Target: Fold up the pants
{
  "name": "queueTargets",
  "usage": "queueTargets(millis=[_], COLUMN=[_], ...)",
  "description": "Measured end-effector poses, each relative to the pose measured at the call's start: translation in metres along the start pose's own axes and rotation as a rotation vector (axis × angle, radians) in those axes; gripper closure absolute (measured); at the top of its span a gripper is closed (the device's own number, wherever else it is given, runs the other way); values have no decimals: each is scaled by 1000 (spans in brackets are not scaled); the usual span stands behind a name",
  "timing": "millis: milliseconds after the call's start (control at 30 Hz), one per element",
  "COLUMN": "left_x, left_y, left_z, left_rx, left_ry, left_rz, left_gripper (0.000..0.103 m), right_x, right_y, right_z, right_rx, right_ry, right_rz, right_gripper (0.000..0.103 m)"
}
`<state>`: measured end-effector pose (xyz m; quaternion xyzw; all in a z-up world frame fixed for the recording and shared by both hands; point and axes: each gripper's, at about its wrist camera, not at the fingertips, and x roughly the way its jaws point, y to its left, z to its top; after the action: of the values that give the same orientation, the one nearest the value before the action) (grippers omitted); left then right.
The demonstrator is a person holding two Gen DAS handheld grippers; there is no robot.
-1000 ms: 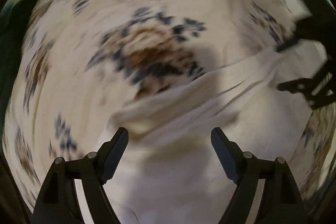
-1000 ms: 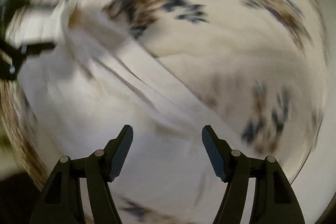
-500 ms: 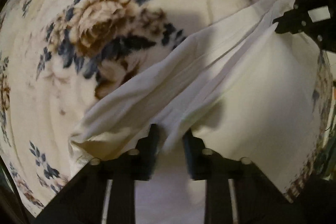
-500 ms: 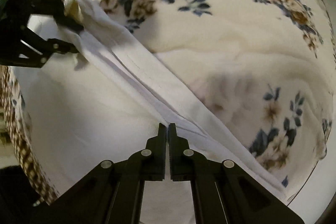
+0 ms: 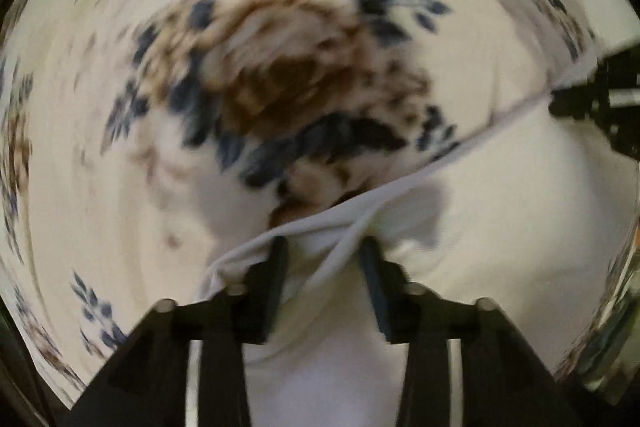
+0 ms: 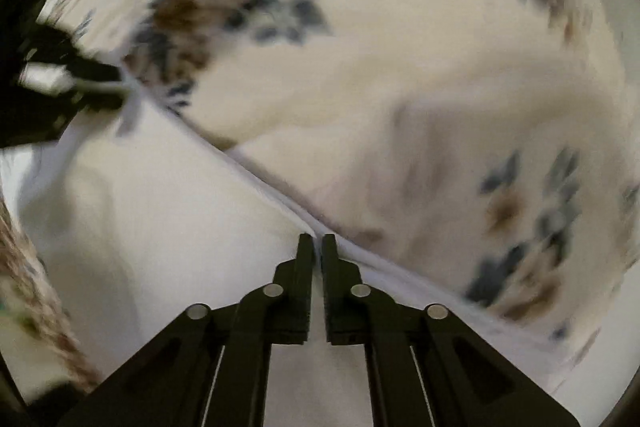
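Note:
White pants (image 5: 520,227) lie on a cream floral blanket (image 5: 280,67), their folded edge running as a taut line between my two grippers. My left gripper (image 5: 322,247) points down at that edge; its jaws are opening, with a bunch of the white cloth loose between them and a fold draped over the left finger. My right gripper (image 6: 317,239) is shut on the pants (image 6: 160,227) at the edge. Each gripper shows in the other's view: the right gripper (image 5: 592,99) at the far right, the left gripper (image 6: 68,83) at the far left. Both views are blurred by motion.
The floral blanket (image 6: 400,47) fills the area beyond the pants' edge in both views. A brown patterned border (image 6: 36,287) of the bedding runs along the lower left of the right wrist view.
Both grippers went from open to shut on the pants' edge. Since then the left jaws have spread apart again. Both hands have moved, and the edge now runs straighter between them.

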<state>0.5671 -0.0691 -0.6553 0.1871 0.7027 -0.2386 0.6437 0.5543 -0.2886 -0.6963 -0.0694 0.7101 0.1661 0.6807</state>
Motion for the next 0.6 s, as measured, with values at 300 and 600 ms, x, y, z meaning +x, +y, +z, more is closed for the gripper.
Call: queueTargets(millis=[300, 600], left_x=[-68, -23], left_y=[50, -36], left_z=[-75, -90], left_rx=[-422, -477], left_ry=[-261, -321], left_rz=[-196, -105], left_gripper=[37, 15], right_x=[-92, -83], right_y=[-123, -212], right_z=[-85, -243], right_rx=[572, 1027], right_ry=[-276, -221], right_rz=[325, -100], right_gripper=[34, 34])
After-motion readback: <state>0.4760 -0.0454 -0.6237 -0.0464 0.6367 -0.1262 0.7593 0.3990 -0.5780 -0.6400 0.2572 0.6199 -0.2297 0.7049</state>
